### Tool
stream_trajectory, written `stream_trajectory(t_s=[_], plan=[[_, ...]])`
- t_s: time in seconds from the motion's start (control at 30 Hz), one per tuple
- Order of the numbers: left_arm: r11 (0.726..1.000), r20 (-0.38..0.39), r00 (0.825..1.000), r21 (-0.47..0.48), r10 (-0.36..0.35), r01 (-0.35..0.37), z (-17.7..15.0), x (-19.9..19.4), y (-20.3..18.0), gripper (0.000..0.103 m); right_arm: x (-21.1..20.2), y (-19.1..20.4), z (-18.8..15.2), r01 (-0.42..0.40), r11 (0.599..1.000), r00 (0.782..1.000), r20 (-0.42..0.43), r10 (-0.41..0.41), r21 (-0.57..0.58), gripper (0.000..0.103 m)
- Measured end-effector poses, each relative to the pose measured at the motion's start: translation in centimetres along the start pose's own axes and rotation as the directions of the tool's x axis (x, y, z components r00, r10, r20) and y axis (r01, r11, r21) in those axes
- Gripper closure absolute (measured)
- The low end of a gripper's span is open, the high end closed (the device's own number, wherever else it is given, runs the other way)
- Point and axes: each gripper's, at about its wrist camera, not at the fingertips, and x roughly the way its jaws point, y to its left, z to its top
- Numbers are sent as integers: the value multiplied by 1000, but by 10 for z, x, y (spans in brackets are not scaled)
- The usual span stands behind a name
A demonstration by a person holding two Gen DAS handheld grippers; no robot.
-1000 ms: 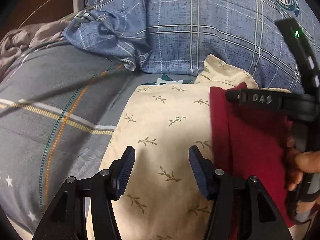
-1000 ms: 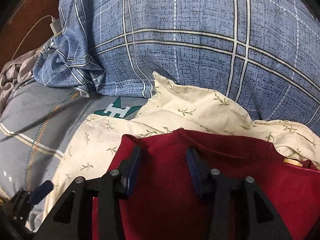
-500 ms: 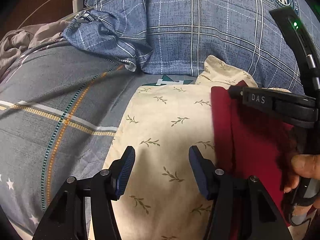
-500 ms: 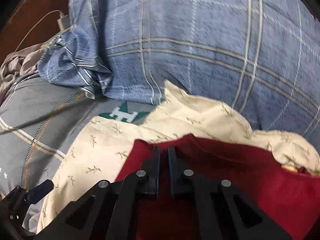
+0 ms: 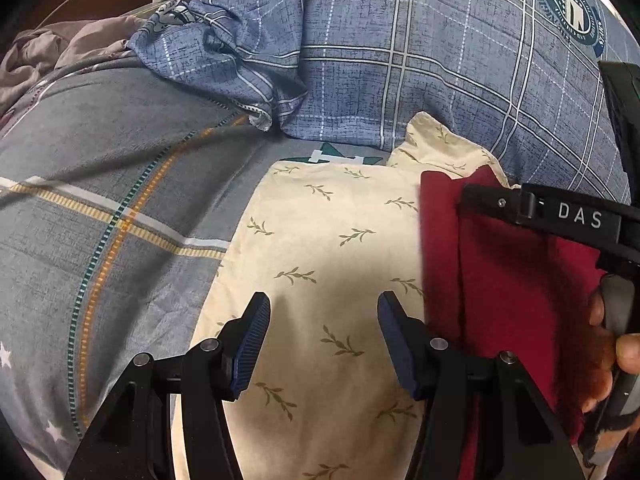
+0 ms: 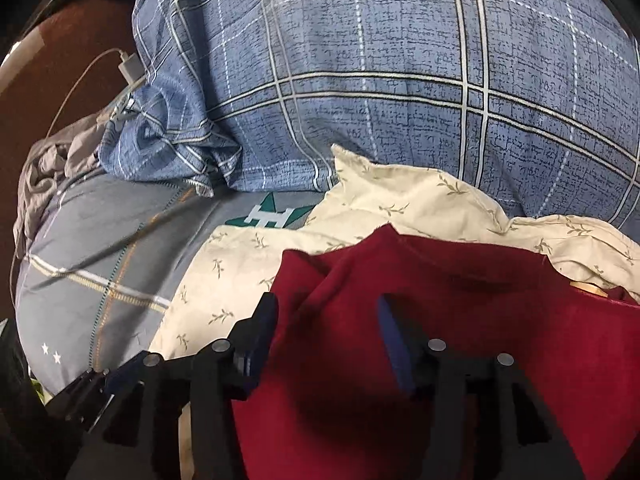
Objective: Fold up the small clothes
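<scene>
Red garment [image 6: 460,340] lies on the cream leaf-print cloth [image 5: 320,260]; right gripper [image 6: 326,328] opens above it, left gripper [image 5: 320,320] spread, empty.

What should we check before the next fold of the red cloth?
1. Right hand-held gripper free of the red cloth: ok, jaws opening, pads off it.
2. Left hand-held gripper empty: ok, open over the cream cloth.
3. Red cloth flat: not ok, a ridge stands between the right fingers.
4. Red cloth lies on the cream cloth: ok.
5. Far right edge of the red cloth: cannot tell, out of view.
</scene>
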Motion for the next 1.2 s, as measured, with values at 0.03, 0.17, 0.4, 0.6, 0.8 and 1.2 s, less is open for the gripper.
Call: stream_trajectory(t_s=[0.03, 0.17, 0.4, 0.6, 0.8, 1.2], plan=[[1000, -4, 1000, -4, -6, 6, 0, 0, 1, 47, 1, 2, 0, 6, 1000, 1000, -7, -6, -2, 44], [997, -27, 997, 1, -71, 71, -3, -5, 6, 35, 26, 20, 7, 39, 999, 997, -58, -40, -27, 24], [959, -91, 955, 15, -282, 285, -4, -14, 13, 28, 56, 45, 1, 216, 952, 968, -77, -237, -219, 33], [911, -130, 912, 92, -388, 401, -8, -13, -7, 24, 12, 11, 1, 72, 992, 997, 2, -72, -107, 87], [936, -142, 934, 89, -327, 341, -5, 9, -17, 24, -22, -3, 0, 12, 997, 999, 49, -9, -77, 88], [870, -53, 876, 107, -479, 482, -2, -18, -22, 77, -41, -28, 5, -68, 994, 998, 10, 67, 83, 19]])
